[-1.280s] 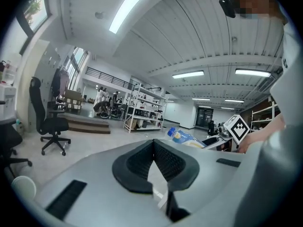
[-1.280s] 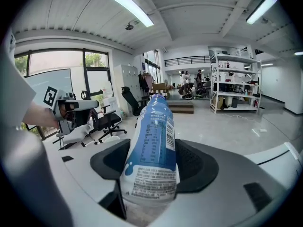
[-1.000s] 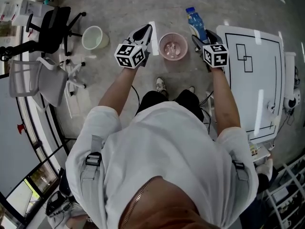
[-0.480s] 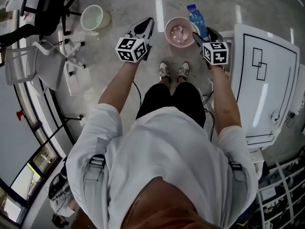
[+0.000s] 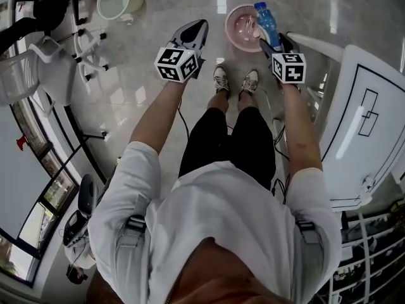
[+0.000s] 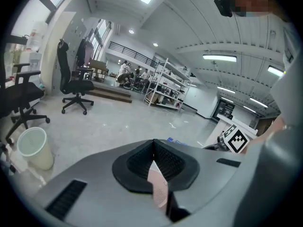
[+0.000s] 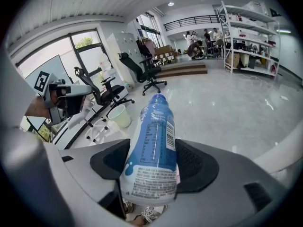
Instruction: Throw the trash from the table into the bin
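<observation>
I'm clamping a blue plastic bottle point(image 7: 152, 141), probably light and slippery, by its body in the right gripper point(image 7: 154, 161); the left gripper point(image 6: 154, 143) is pinching a flimsy pinkish scrap point(image 6: 158, 188).

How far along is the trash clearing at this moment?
Done: the pink bin already holds some bits. In hand: the right tool grips a blue bottle near it; the left tool is shut on what looks like a pinkish scrap. Left: dropping both in.

Open lab or workshop hall is indicated: office chairs point(image 6: 75, 82) at left, shelving racks point(image 6: 163, 85) at centre, polished floor point(image 6: 118, 122).
</observation>
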The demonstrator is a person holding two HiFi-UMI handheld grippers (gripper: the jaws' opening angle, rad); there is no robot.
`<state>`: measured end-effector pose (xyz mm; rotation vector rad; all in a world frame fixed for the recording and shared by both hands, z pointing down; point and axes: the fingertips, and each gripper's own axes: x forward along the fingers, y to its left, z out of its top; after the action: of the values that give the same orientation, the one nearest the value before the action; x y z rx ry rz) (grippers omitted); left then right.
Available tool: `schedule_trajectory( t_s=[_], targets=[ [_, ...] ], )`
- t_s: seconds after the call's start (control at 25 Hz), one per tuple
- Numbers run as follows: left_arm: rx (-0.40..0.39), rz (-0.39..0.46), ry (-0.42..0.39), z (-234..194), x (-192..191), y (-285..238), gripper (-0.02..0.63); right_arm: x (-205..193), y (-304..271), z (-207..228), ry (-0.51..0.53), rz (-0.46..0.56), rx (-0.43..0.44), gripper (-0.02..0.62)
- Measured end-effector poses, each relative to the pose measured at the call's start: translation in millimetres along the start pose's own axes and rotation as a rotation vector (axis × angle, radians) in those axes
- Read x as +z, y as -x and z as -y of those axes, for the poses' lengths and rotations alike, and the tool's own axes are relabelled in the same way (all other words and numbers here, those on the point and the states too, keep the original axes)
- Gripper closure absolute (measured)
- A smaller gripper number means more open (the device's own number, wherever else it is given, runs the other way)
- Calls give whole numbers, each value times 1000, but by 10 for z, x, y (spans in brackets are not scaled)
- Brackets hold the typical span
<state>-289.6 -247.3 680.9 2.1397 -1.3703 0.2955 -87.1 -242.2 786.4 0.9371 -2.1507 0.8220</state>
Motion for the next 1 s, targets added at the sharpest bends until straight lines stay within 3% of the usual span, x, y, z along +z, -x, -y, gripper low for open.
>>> schedule_trajectory(
  t_s=[0.52, 0.76, 1.0],
  targets=[
    [0, -97, 44, -665, -1691, -854, 597, -1613, -1748, 401, 5, -215, 33, 295],
    [0, -115, 51, -837, -2224, -1062, 597, -2072, -2325, 551, 24, -277, 42, 295],
    [10, -124, 65, -1009, -2538, -1162, 597, -2240, -2704, 587, 71, -283, 42, 295]
  ],
)
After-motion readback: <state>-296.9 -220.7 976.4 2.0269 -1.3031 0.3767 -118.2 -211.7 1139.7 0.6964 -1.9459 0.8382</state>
